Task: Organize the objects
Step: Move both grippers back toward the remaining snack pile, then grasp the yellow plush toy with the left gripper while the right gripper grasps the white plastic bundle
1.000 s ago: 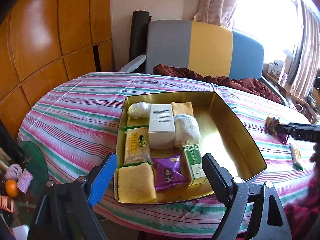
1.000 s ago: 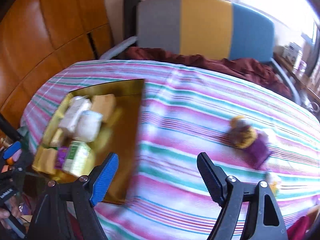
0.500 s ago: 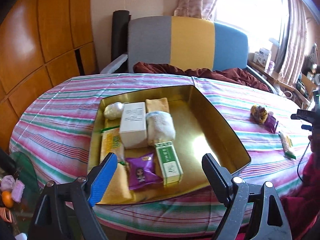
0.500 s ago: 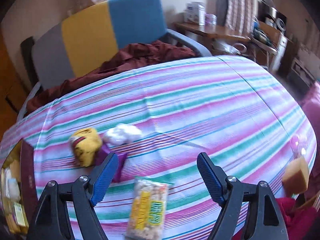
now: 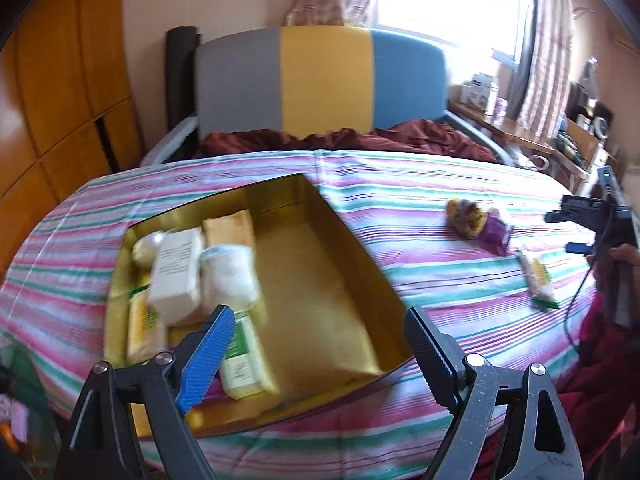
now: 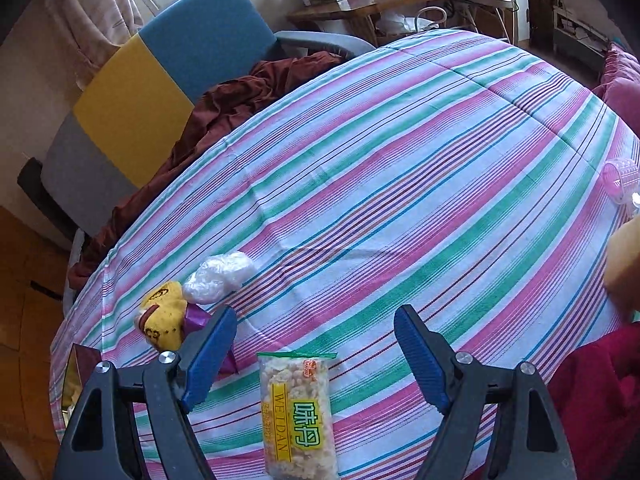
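A gold tin tray (image 5: 344, 240) on the striped table holds several packed items along its left side: a white box (image 5: 176, 276), a white cloth roll (image 5: 230, 276), a green box (image 5: 240, 356). My left gripper (image 5: 316, 352) is open and empty over the tray's near edge. My right gripper (image 6: 316, 356) is open and empty just above a yellow-label snack packet (image 6: 296, 420). A yellow snack bag (image 6: 164, 320), a purple packet (image 6: 196, 318) and a white wrapped item (image 6: 220, 272) lie left of it. The right gripper also shows in the left wrist view (image 5: 592, 220).
The striped tablecloth (image 6: 400, 184) covers the round table. A grey, yellow and blue chair (image 5: 320, 80) with a maroon cloth (image 5: 340, 140) stands behind. A pink ribbed cup (image 6: 622, 180) and an orange block (image 6: 624, 264) sit at the right table edge.
My left view has swung right, so the tray now sits further left. My right gripper has moved closer to the snack packet, which now lies between its fingers' line.
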A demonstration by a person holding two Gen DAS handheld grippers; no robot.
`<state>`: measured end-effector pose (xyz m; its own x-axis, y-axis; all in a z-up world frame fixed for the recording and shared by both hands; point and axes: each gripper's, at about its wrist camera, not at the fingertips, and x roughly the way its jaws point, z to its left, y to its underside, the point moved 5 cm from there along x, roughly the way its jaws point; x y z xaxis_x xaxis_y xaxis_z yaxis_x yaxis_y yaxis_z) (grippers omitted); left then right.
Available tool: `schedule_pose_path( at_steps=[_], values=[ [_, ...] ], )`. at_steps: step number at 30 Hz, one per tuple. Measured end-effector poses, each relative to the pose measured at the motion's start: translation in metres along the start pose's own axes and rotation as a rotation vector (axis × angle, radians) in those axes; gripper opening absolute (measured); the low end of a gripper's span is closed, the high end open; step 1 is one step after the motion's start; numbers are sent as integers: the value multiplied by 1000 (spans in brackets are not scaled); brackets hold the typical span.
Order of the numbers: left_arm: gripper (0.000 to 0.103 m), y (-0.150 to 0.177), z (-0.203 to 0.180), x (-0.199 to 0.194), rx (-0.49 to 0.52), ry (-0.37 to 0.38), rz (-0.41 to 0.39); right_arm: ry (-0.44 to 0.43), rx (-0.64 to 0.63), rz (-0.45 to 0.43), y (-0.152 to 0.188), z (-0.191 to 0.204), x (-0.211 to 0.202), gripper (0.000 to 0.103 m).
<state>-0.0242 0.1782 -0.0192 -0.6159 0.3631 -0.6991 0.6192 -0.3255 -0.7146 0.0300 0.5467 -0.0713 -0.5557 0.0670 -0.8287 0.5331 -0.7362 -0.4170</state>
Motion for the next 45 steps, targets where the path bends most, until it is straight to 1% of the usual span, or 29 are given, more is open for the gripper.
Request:
schedule_pose_path(
  at_steps=[3, 7, 9, 12, 15, 17, 20, 23, 26, 32, 34, 37, 42, 44, 45],
  values=[
    [87, -5, -19, 7, 16, 37, 8, -7, 10, 8, 1, -1, 1, 82],
    [85, -7, -46, 17, 34, 106, 46, -11, 5, 17, 1, 0, 2, 82],
    [85, -10, -58, 20, 56, 127, 49, -20, 3, 14, 0, 1, 2, 82],
    [82, -24, -70, 27, 69, 151, 52, -28, -7, 16, -1, 3, 4, 82],
    [82, -36, -80, 37, 63, 174, 65, -26, -21, 33, 0, 6, 9, 82],
    [81, -44, -86, 47, 40, 192, 82, -28, -30, 43, 1, 8, 11, 82],
    [80, -57, -98, 66, -9, 246, 120, -33, -35, 45, 0, 8, 12, 82],
    [78, -69, -110, 86, -20, 237, 127, -43, -22, 44, -3, 5, 12, 82],
    [75, -78, -117, 105, -44, 249, 156, -76, 5, 72, -3, 3, 15, 82],
    [75, -91, -133, 143, -131, 301, 208, -91, 10, 95, 1, 4, 16, 82],
    [77, -95, -139, 160, -148, 302, 225, -95, 18, 96, 0, 3, 16, 82],
    [78, -99, -148, 185, -185, 324, 263, -109, 27, 108, 2, 2, 16, 82],
    [80, -103, -163, 217, -252, 358, 311, -113, 7, 141, 4, 8, 24, 82],
    [81, -103, -170, 226, -257, 378, 328, -110, -1, 152, 6, 9, 26, 82],
    [81, -102, -172, 231, -257, 369, 335, -109, -2, 156, 7, 9, 27, 82]
  ],
)
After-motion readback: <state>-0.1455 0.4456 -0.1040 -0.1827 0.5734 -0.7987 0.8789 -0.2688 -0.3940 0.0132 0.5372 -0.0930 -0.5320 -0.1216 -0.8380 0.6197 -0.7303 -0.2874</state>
